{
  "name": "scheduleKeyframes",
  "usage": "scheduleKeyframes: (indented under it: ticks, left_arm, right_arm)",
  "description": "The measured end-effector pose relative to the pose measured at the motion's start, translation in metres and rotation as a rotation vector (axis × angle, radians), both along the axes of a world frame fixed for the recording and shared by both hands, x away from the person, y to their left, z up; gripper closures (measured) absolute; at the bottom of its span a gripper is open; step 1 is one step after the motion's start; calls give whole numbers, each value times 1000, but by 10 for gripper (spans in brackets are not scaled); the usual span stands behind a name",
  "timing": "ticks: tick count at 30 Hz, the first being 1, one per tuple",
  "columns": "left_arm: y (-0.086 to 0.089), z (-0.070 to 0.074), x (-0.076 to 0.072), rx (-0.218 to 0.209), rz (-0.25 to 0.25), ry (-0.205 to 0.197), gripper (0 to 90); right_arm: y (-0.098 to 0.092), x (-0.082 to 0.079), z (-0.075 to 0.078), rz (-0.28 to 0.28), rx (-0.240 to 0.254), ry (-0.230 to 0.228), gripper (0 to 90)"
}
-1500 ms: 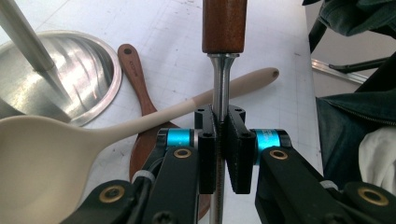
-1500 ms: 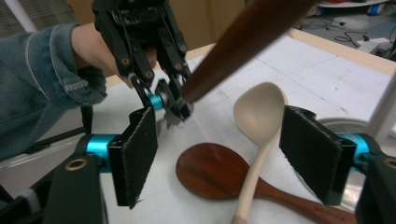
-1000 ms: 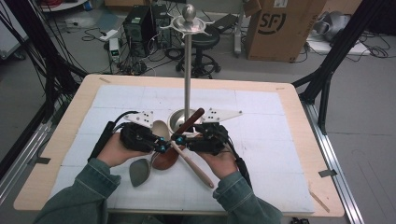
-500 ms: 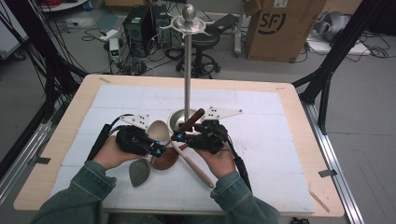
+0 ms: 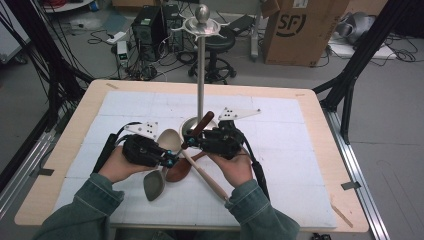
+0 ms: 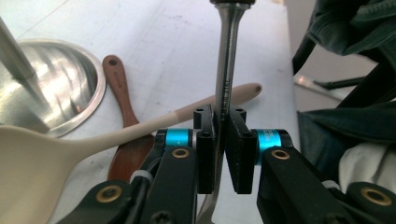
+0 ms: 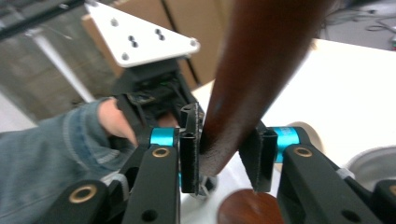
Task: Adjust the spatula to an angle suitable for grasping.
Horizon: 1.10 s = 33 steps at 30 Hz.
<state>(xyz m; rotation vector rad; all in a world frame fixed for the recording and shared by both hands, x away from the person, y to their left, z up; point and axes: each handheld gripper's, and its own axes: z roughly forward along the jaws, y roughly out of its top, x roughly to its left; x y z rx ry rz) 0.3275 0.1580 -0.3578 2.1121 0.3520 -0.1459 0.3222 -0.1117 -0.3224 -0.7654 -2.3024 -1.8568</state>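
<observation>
Two denim-sleeved hands work close together at the near edge of the pale wooden bench [image 5: 60, 165], each holding a claw. The left claw [image 6: 223, 140] is pressed tight on the thin handle of a grey steel spoon [image 6: 227, 60], whose bowl rests on the white mat just in front of the person.

The right claw [image 7: 224, 154] has just been closing. The thick handle of a dark brown wooden spoon [image 7: 261, 70] stands between its pads, and both pads now appear to bear on the wood. From above, that handle slants up and away from the right claw, while the spoon's bowl sits low between the two hands.

A long pale wooden spoon [image 5: 207, 177] lies loose on the mat, crossing under both claws.

Behind them rises a tall polished steel utensil stand [image 5: 201, 75], with a round dished base and a ring of hooks at its top. The fresh grip suggests the dark spoon is ready to be lifted towards those hooks. No utensil hangs there yet.

Beyond the bench stands a brown cardboard box [image 5: 300, 30].
</observation>
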Motion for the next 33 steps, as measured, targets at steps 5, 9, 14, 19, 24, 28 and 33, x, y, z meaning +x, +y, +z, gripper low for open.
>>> scheduleKeyframes:
  ticks: [5, 9, 14, 19, 24, 28, 33]
  left_arm:
    - [5, 5, 1, -61, 0, 29, 702]
    - [6, 6, 1, -83, 5, 38, 653]
    - [2, 6, 2, -110, 5, 52, 589]
    - [-4, 6, 1, -126, -13, 58, 582]
    - [-6, 7, 0, -141, -42, 65, 607]
    - [-9, 9, 0, -149, -54, 60, 649]
    - [-12, 9, 0, -164, -62, 59, 727]
  right_arm:
    - [2, 0, 11, 19, 11, -24, 726]
    - [4, 2, 18, 37, 26, -56, 726]
    - [6, 4, 27, 52, 41, -78, 726]
    - [9, 5, 30, 76, 53, -82, 727]
    - [9, 5, 31, 91, 75, -99, 725]
    - [9, 5, 34, 106, 99, -100, 725]
    - [12, 5, 39, 127, 102, -111, 724]
